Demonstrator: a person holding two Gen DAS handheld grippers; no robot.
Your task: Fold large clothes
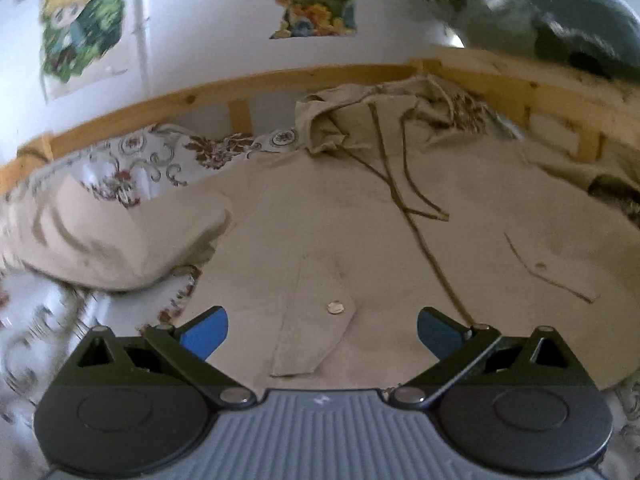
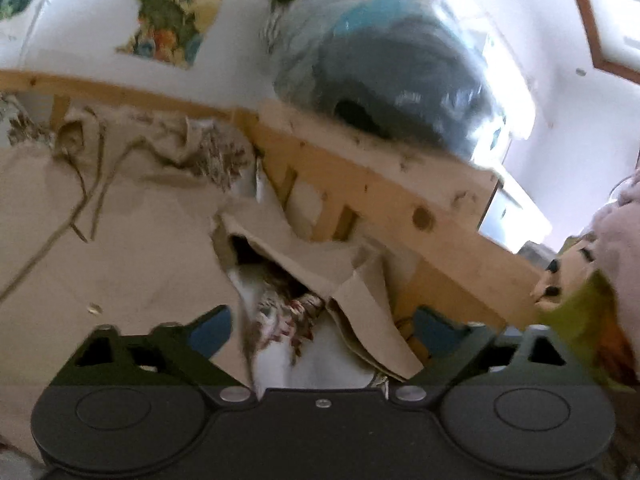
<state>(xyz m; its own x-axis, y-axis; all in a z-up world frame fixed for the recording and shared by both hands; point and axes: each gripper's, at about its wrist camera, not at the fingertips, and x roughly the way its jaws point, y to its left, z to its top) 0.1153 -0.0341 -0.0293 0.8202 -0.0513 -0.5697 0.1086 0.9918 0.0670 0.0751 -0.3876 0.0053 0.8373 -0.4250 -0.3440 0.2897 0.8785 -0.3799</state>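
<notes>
A large beige hooded jacket (image 1: 360,208) lies spread front-up on a bed, hood and drawcords towards the wooden rail. Its left sleeve (image 1: 108,240) lies out to the left. A flap pocket with a snap button (image 1: 335,306) sits just ahead of my left gripper (image 1: 322,334), which is open and empty above the jacket's lower front. In the right wrist view the jacket body (image 2: 120,248) fills the left, and its right sleeve (image 2: 320,264) lies crumpled against the rail. My right gripper (image 2: 322,330) is open and empty above the sleeve cuff (image 2: 372,320).
A floral white bedsheet (image 1: 132,160) covers the bed. A wooden bed rail (image 1: 160,104) runs along the far side and the right (image 2: 380,200). A plastic-wrapped dark bundle (image 2: 392,72) sits on the rail's corner. Posters hang on the white wall (image 1: 200,20). A plush toy (image 2: 572,292) lies at right.
</notes>
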